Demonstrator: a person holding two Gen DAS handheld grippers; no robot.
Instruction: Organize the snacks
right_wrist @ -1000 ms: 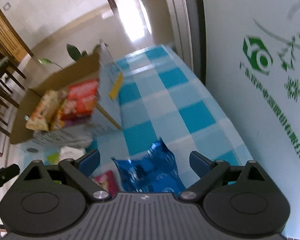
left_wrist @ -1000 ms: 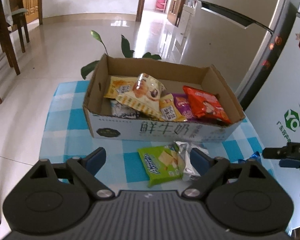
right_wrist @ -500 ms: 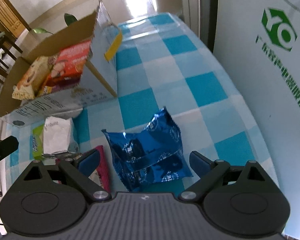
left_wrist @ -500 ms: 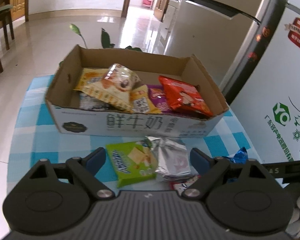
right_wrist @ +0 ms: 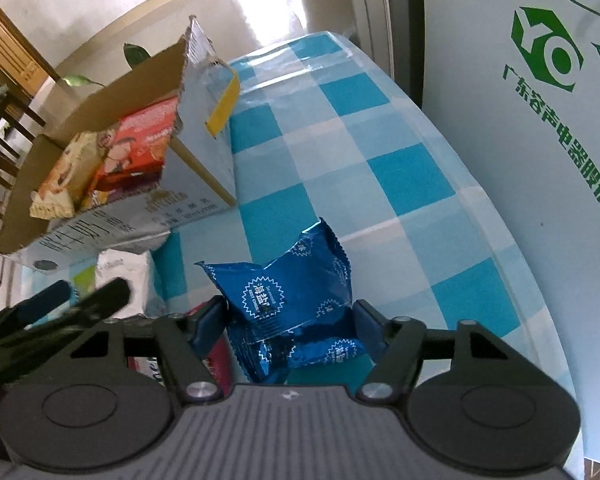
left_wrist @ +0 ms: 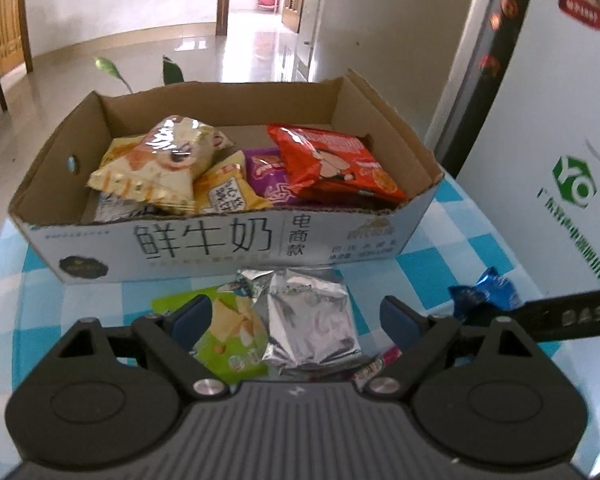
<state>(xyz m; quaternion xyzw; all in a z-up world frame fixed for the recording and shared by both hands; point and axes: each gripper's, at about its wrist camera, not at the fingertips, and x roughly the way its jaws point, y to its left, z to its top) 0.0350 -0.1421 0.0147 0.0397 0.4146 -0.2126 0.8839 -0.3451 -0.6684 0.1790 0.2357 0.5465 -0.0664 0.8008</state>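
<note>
the right gripper [right_wrist: 288, 326] has just been closing, jaws now pinching the blue packet [right_wrist: 288, 300]. the left gripper [left_wrist: 296, 322] hangs wide open over the silver packet [left_wrist: 312, 320], holding nothing.

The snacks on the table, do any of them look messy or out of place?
Yes. A green packet, a crumpled silver packet and a blue packet lie loose on the checked tablecloth, outside the cardboard box. The right gripper, jaws just closing, straddles the blue one.

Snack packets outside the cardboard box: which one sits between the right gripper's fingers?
The blue foil packet, alone on the checked cloth. The right gripper has just been closing around it; the silver packet and green packet lie before the left gripper.
</note>
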